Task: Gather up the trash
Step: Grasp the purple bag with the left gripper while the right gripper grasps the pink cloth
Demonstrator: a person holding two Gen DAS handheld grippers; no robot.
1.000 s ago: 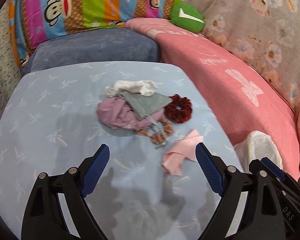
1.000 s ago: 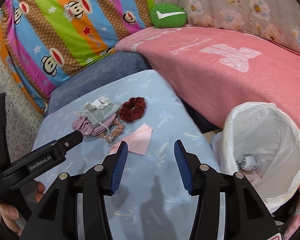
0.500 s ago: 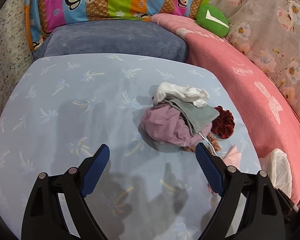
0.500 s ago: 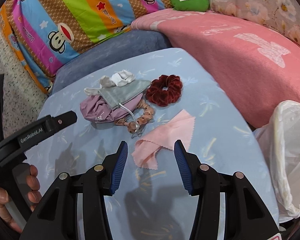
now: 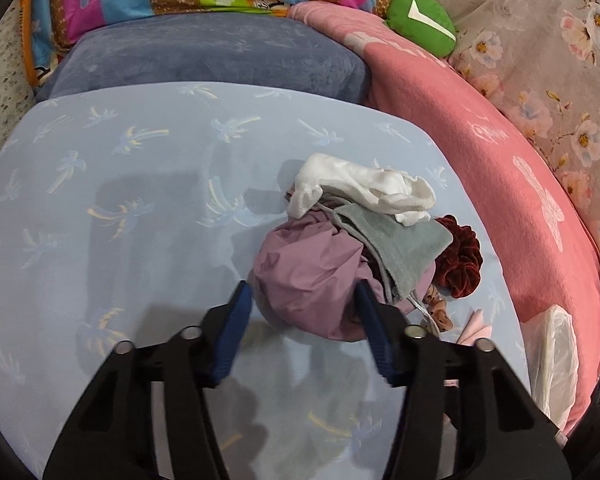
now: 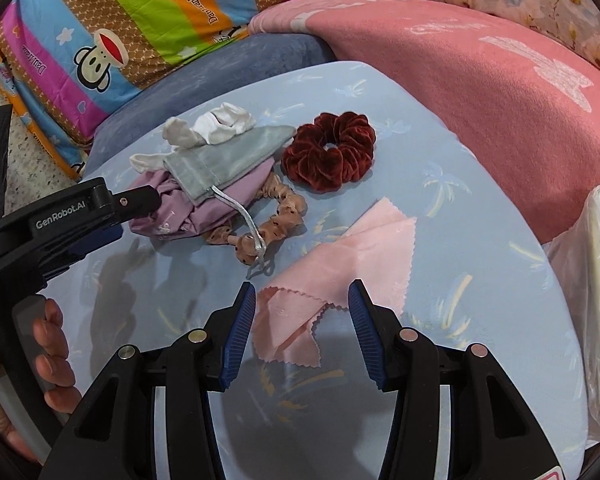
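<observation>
The left gripper's (image 5: 303,312) right finger (image 5: 370,320) hides the mauve cloth's (image 5: 312,276) near edge. Right of it, the grey pouch (image 5: 396,248) covers part of the scrunchie (image 5: 462,260). Far right, the white bag (image 6: 598,280) is cut by the frame edge beside the right gripper (image 6: 302,316); its contents cannot be seen.

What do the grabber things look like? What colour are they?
Both the left gripper and the right gripper are black plastic, shaped like a fork, with ridged blue pads and silver round bolts. The left one has white "GenRobot.AI" lettering, and a bare hand holds its grey handle.
</observation>
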